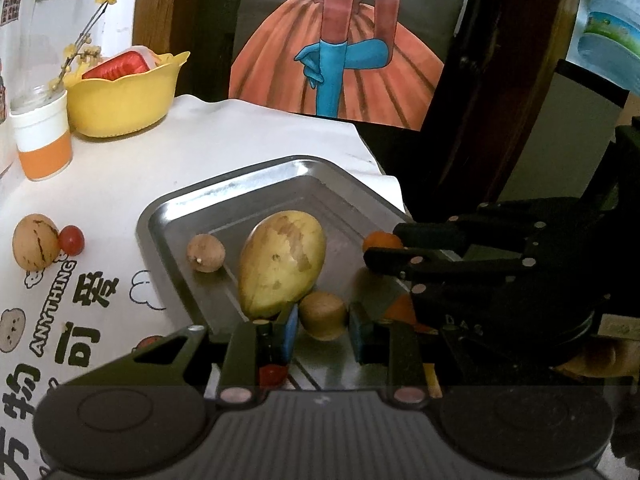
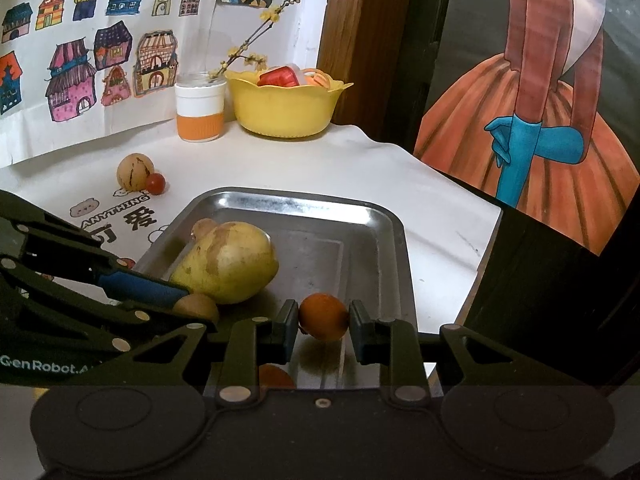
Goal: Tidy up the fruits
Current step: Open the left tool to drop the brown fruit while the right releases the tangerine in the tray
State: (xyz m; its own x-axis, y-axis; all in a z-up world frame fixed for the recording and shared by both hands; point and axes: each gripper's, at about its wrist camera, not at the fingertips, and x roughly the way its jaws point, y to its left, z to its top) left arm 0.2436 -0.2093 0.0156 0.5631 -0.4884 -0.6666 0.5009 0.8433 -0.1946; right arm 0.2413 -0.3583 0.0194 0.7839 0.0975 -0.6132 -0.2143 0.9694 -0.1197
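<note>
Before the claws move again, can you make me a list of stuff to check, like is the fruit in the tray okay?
1. Left claw around the small brown fruit: ok, it sits between the fingers, though a gap shows on each side, so it is not squeezed.
2. Right claw around the small orange fruit: ok, but I cannot tell whether the pads touch it.
3. Metal tray has room: ok, its far half is bare.
4. Big yellow mango in the way: not ok, it lies right beside the left claw.
5. Fruit left outside the tray: not ok, a tan round fruit and a cherry tomato sit on the tablecloth.
</note>
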